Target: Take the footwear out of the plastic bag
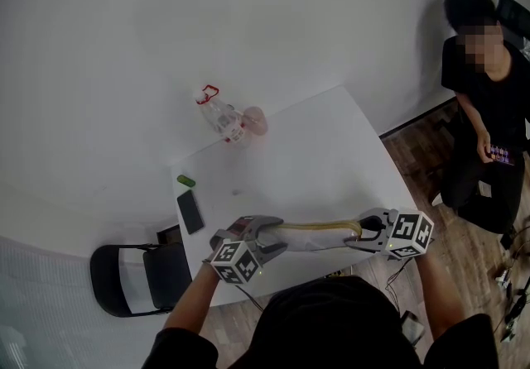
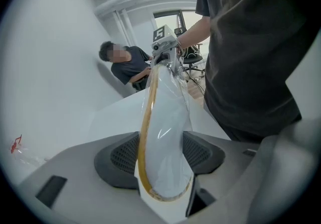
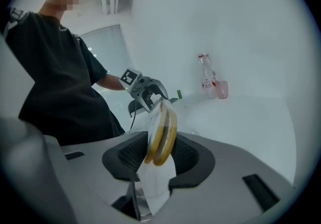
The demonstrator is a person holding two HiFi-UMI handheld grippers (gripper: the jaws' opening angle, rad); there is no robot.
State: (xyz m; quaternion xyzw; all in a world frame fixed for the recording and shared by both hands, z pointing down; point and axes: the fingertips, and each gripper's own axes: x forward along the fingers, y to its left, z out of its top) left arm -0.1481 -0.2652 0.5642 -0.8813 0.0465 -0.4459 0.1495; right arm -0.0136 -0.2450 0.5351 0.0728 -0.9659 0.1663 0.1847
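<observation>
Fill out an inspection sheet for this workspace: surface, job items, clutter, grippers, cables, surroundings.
Surface: white table, set against a white wall.
Job's things: bagged footwear, white with tan soles, not yet out of its clear plastic, held between both grippers over the table's near edge.
Clutter: clear bottle and pink cup at the far edge; small green item and black phone near the left edge.
Grippers: left gripper shut on one end of the bagged footwear; right gripper shut on the other end.
Cables: cables lie on the wooden floor at right.
Surroundings: black chair left of the table; person in black by the wall.
</observation>
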